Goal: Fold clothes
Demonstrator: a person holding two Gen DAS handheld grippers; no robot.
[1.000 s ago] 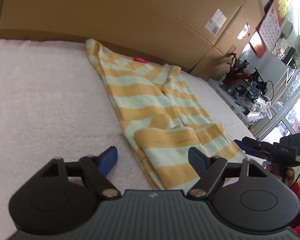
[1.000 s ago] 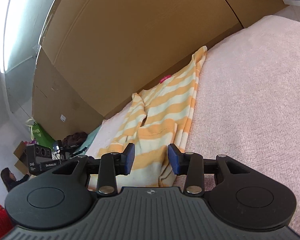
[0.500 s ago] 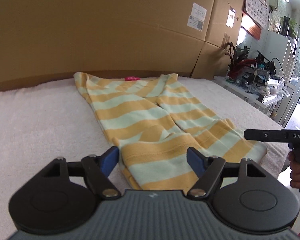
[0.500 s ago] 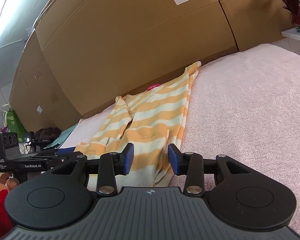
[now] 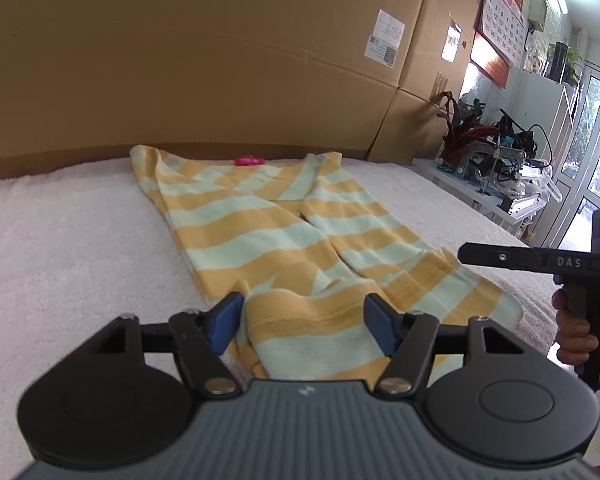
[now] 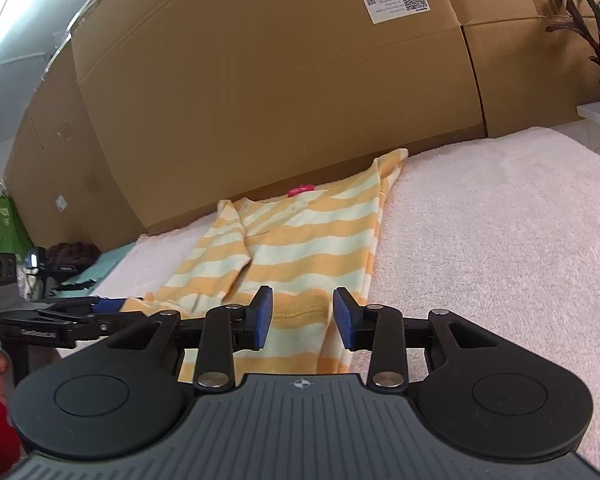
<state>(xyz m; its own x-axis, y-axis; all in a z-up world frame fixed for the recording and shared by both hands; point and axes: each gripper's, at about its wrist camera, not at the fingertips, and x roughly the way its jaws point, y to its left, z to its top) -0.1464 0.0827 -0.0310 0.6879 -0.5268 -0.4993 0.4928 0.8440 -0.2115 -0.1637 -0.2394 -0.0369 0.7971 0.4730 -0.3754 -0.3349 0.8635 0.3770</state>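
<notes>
A yellow and pale green striped garment [image 5: 268,232] lies lengthwise on the pink towel-covered surface [image 5: 68,248], its far end at the cardboard wall, sleeves folded in. My left gripper [image 5: 304,324] is open, its blue pads either side of the garment's near hem, empty. My right gripper [image 6: 302,314] is open and empty, low over the same near end of the garment [image 6: 300,248]. The right gripper also shows in the left wrist view [image 5: 540,262] at the right. The left gripper shows at the left of the right wrist view [image 6: 60,316].
Large cardboard boxes [image 5: 228,60] form a wall behind the surface. A small pink item [image 5: 250,160] lies at the garment's far end. A white shelf with cables and clutter [image 5: 496,160] stands to the right. The surface's near edge is close below the grippers.
Both grippers have lowered and levelled toward the garment's near end. The left gripper has shifted right, so the hem now sits between its pads. Both stay open.
</notes>
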